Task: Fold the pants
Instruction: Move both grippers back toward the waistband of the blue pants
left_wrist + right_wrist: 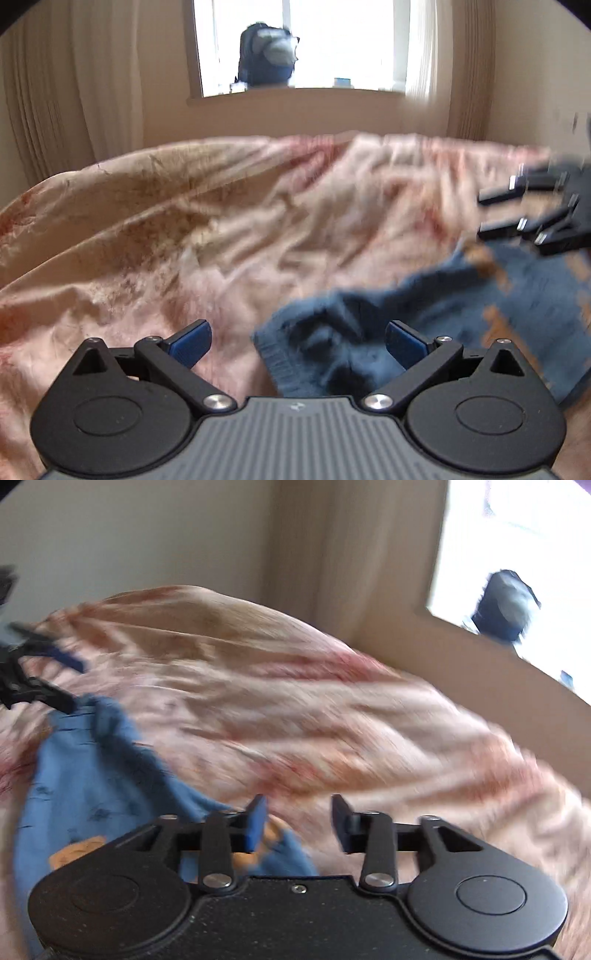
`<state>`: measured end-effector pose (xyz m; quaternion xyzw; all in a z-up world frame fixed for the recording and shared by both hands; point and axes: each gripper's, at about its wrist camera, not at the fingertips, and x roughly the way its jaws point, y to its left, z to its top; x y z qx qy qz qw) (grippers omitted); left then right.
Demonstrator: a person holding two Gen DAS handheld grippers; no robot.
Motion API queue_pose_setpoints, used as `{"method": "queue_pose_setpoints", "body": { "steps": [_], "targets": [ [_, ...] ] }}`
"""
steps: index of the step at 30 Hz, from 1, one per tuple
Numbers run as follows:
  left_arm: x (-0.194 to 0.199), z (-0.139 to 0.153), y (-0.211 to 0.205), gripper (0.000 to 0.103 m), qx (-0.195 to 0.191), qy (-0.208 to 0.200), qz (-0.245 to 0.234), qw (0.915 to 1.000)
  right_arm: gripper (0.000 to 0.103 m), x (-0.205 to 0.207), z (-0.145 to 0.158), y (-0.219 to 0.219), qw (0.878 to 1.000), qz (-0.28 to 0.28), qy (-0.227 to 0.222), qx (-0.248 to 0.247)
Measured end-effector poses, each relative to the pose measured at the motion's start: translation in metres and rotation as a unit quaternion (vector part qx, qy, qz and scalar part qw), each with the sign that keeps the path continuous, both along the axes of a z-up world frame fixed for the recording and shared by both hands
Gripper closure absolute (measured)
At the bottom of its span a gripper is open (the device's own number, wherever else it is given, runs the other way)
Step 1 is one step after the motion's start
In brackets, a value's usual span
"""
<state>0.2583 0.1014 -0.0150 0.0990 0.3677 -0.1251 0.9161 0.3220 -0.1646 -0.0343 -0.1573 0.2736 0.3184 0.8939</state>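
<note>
Blue pants (388, 325) lie on the bedspread (184, 221), both grippers' jaws spread, gripping nothing.

Bright window (301, 44), cream curtains (74, 92)

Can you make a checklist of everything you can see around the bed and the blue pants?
Surface: bed covered by a rumpled pink and beige blanket.
Job's things: blue pants with orange patches, lying crumpled, not yet folded flat.
Clutter: nothing seen on the bed besides the pants.
Grippers: left gripper open, over the edge of the pants; right gripper open, nothing between its pads, pants beside its left finger.
Cables: nothing seen.
Surroundings: bright window, dark backpack on the sill, pale curtains, plain walls.
</note>
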Motion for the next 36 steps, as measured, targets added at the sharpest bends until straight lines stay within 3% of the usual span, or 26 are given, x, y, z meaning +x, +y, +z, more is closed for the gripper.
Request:
{"method": "queue_pose_setpoints", "body": {
  "steps": [2,4,5,7,9,13,17,19,21,22,25,28,32,36],
  "targets": [
    [-0.003,-0.014,-0.006,0.000,0.026,0.013,-0.003,0.9996,0.052,-0.001,-0.006,0.020,1.000,0.014,0.008,-0.008],
    [-0.007,-0.025,-0.005,0.000,0.052,0.009,0.008,0.9986,0.052,0.007,-0.029,0.036,0.998,0.005,0.021,-0.059],
    [-0.007,-0.027,0.000,0.000,0.043,0.009,0.018,0.9989,0.051,0.012,-0.039,0.037,0.997,-0.005,0.021,-0.080],
    [-0.006,-0.023,0.009,0.000,0.000,0.019,0.055,0.9983,0.037,0.020,-0.042,0.020,0.997,-0.042,0.017,-0.055],
    [-0.008,-0.015,0.016,0.000,-0.028,0.018,0.078,0.9964,0.038,0.022,-0.033,0.001,0.995,-0.093,0.011,-0.032],
    [-0.019,0.002,0.014,0.000,-0.012,-0.003,0.084,0.9964,0.040,-0.015,-0.007,-0.034,0.994,-0.110,0.004,0.016],
    [-0.034,0.008,0.002,0.000,-0.039,-0.011,0.055,0.9977,0.032,-0.073,-0.007,-0.055,0.988,-0.118,0.066,0.070],
    [-0.036,-0.007,-0.016,0.000,-0.009,0.013,0.054,0.9984,0.029,-0.099,-0.019,-0.051,0.987,-0.116,0.086,0.065],
    [-0.039,-0.030,-0.034,0.000,0.065,0.035,0.068,0.9950,0.025,-0.125,-0.035,-0.045,0.990,-0.115,0.083,0.007],
    [-0.045,-0.034,-0.036,0.000,0.076,0.030,0.073,0.9940,0.024,-0.139,-0.041,-0.047,0.992,-0.114,0.060,-0.016],
    [-0.056,-0.027,-0.032,0.000,0.066,0.030,0.094,0.9929,0.015,-0.166,-0.043,-0.066,0.989,-0.134,0.029,-0.049],
    [-0.066,-0.012,-0.033,0.000,0.073,0.018,0.113,0.9907,0.015,-0.181,-0.036,-0.098,0.985,-0.169,0.027,-0.015],
    [-0.075,0.008,-0.069,0.000,0.029,-0.036,0.083,0.9955,0.015,-0.191,-0.025,-0.122,0.976,-0.213,-0.020,0.025],
    [-0.064,0.001,-0.149,0.000,-0.033,-0.052,0.007,0.9981,0.010,-0.186,-0.034,-0.130,0.969,-0.243,-0.022,0.027]
  ]
}}
